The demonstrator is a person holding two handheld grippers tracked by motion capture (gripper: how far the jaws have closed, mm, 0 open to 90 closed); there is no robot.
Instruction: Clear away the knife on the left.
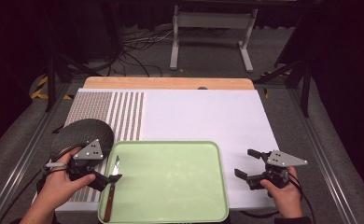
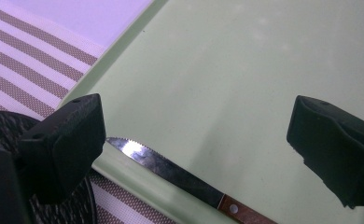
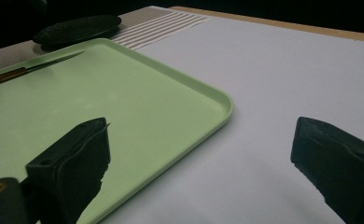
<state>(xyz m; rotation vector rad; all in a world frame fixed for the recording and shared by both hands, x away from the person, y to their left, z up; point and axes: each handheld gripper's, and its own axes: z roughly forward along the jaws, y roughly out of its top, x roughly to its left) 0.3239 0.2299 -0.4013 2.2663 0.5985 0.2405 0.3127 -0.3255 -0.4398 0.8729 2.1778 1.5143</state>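
Steak knife (image 2: 171, 172) lies on the green tray's (image 2: 245, 70) edge, just below the left gripper's (image 2: 194, 140) spread fingers, untouched. Right gripper's (image 3: 199, 158) fingers spread, holding nothing.

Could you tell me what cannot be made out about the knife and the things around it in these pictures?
- Knife: in the high view the left gripper covers its middle; in the left gripper view the picture's bottom edge cuts off its handle end.
- Dark round mat: in the high view that gripper and hand hide its near edge.
- Small dark thing on the table's far edge: too small to identify.
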